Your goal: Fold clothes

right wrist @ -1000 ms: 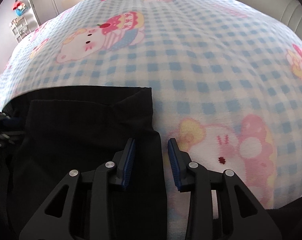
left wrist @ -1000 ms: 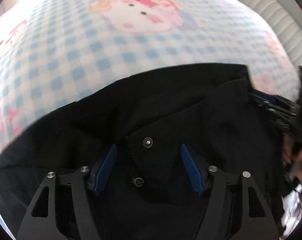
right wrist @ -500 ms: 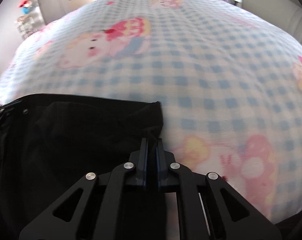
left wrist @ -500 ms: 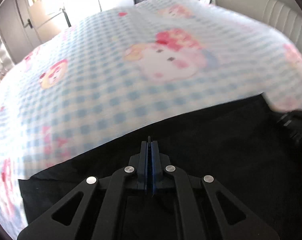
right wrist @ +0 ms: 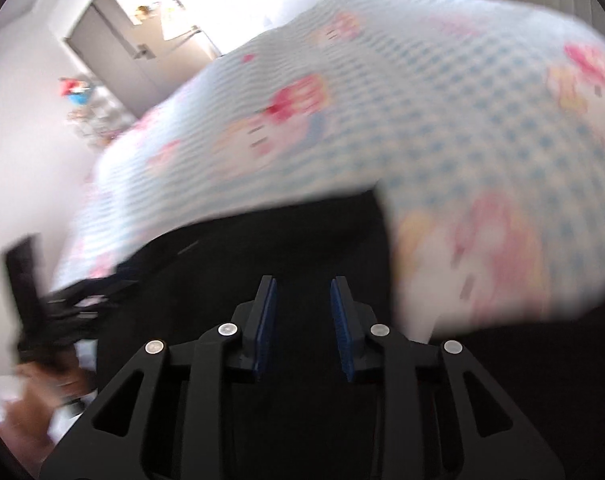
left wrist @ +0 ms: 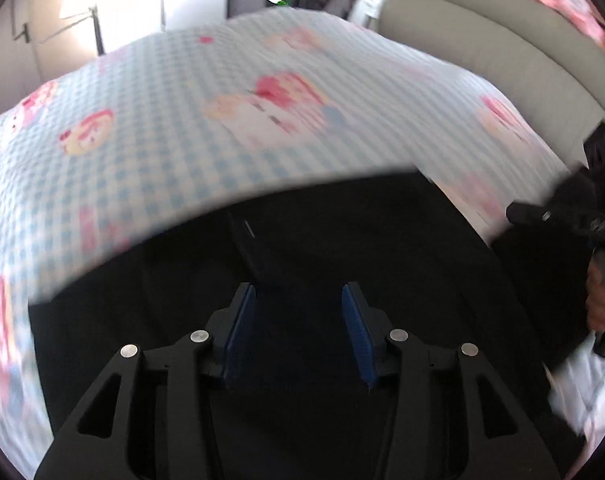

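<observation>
1. Black fabric garment (left wrist: pixel 342 248) lies flat on a bed covered by a blue-and-white checked blanket with pink cartoon prints (left wrist: pixel 174 128). Its far edge runs straight across the blanket; a seam or placket line shows near the middle.
2. Left gripper (left wrist: pixel 298 322): blue-padded fingers (left wrist: pixel 238 328) spread apart, nothing between them, poised over the garment's near part. Contact with the cloth: cannot tell.
3. Right gripper (right wrist: pixel 302 322): jaws parted, narrower gap than the left, empty, above the garment (right wrist: pixel 302 240) near its right edge, where the blanket (right wrist: pixel 462 152) begins.
4. In the left wrist view the right gripper's black body (left wrist: pixel 570 220) shows at the far right, with a hand (left wrist: pixel 600 300) on it.
5. Both views are motion-blurred. A cream padded headboard (left wrist: pixel 502 52) stands beyond the bed.
</observation>
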Tool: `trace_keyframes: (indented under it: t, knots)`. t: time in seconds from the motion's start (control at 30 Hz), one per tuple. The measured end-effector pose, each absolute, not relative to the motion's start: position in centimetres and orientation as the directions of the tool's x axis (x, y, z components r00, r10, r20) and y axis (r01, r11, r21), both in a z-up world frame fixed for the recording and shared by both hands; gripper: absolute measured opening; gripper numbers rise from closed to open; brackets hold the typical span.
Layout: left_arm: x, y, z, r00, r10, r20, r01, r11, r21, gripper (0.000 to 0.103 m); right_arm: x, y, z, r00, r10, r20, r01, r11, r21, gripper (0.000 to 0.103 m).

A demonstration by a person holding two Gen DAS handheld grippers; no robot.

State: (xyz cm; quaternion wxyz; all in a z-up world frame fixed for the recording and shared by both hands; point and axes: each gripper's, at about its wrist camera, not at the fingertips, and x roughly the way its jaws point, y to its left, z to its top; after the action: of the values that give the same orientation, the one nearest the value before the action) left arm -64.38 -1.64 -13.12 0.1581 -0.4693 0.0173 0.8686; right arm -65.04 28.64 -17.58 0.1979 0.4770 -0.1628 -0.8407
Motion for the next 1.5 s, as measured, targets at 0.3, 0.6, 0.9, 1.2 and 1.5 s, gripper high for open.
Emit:
trace_keyframes:
  t: [0.3,0.6,0.9,1.2,1.5]
  knots:
    - [-39.9,1.8,-10.0,-0.519,0.278,-0.808,-0.354,-0.931,-0.093,0.047,-41.2,25.6,-11.4,-0.385,-0.524,-0.76,0.387,-0.839,0.382,0.051]
    - [-26.2,5.5,-16.3,-0.526,0.321,-0.787,-0.169,-0.947,-0.273,0.047,-25.9,24.4,-23.3,-0.395,-0.342,-0.853,0.192,-0.938,0.288,0.053]
    - [-17.5,2.9,-15.8,-0.568,0.429,-0.702,-0.109,-0.885,-0.453,0.047,-18.1,28.6,-22.7,-0.509,-0.437,-0.742,0.121,-0.889,0.441,0.051]
    - [-12.6,1.0,-17.6,-0.508,0.491,-0.707,-0.016,-0.827,-0.563,0.047,-15.3,25.3,-26.7,-0.331,-0.551,-0.766,0.113,-0.829,0.547,0.058]
    - [-8.4,-7.0,-21.1,-0.569,0.532,-0.627,0.25,-0.615,-0.748,0.051,-16.0,23.4,-27.9,-0.3,-0.639,-0.708,0.124,-0.762,0.635,0.066]
